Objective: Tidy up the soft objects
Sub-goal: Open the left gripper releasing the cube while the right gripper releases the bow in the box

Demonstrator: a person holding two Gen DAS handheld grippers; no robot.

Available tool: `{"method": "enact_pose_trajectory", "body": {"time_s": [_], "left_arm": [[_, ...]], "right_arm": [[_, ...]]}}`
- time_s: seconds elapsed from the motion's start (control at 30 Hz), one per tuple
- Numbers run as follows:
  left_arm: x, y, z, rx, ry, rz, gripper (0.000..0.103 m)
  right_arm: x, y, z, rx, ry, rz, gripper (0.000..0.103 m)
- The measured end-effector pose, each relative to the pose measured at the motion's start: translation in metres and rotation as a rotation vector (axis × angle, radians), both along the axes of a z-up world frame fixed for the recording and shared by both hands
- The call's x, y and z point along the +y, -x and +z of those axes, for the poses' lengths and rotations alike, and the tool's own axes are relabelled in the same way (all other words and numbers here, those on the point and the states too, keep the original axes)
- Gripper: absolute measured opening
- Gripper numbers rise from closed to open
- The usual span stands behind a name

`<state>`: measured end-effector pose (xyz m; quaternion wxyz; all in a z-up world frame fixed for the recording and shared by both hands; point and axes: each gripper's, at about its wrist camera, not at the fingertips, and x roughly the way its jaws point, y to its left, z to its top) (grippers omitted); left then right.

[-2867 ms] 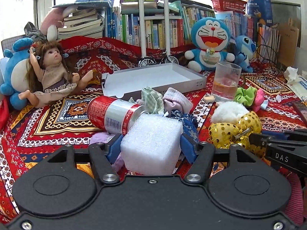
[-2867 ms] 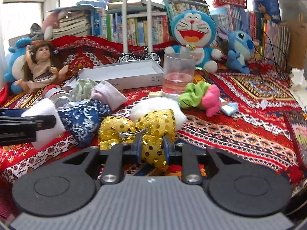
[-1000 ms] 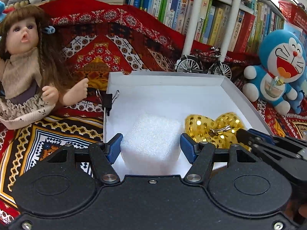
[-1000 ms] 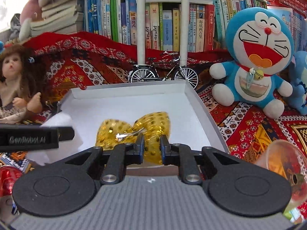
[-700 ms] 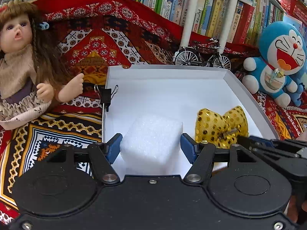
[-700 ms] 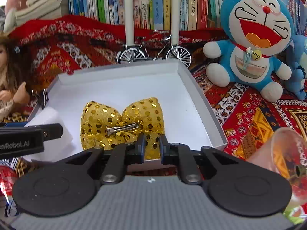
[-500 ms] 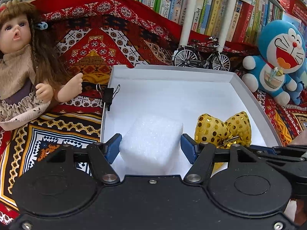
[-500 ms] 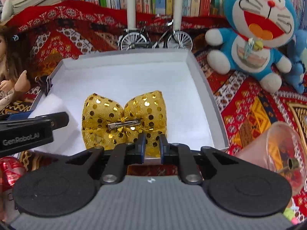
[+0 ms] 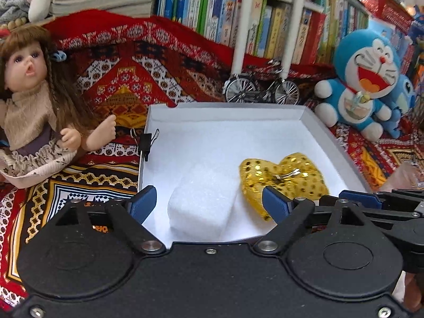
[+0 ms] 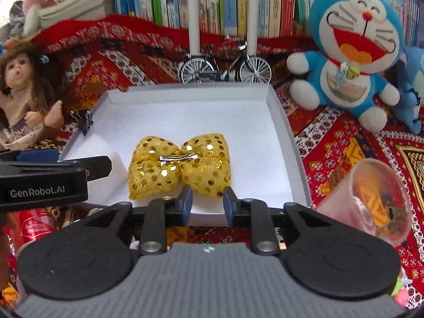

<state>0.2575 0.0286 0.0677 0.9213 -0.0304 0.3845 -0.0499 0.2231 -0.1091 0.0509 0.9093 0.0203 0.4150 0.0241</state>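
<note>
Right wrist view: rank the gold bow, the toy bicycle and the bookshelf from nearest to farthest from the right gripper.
1. Gold bow, in the white box, just ahead of the right gripper.
2. Toy bicycle, behind the box's far edge.
3. Bookshelf, at the very back.

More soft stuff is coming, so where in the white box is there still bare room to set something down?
The back half of the box is bare, from the far wall down to the gold bow, and so is the strip between bow and right wall. The front left is crowded: the foam block lies beside the bow, with both open grippers at the near edge.
</note>
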Motion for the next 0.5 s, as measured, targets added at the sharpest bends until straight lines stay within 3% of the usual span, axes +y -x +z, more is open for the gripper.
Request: {"method": "enact_pose_trajectory", "body": {"time_s": [0.3,0.5], "left_arm": [[-0.004,0.071,0.024,-0.135,0.017,-0.017,0.092],[-0.007,0.125,0.027,-0.207,0.045,-0.030,0.096]], "right_arm": [[-0.003,0.059,0.022,-0.156,-0.054,0.053,0.067],[-0.003,0.105,0.023,-0.257,-0.046,0.105,0.075]]}}
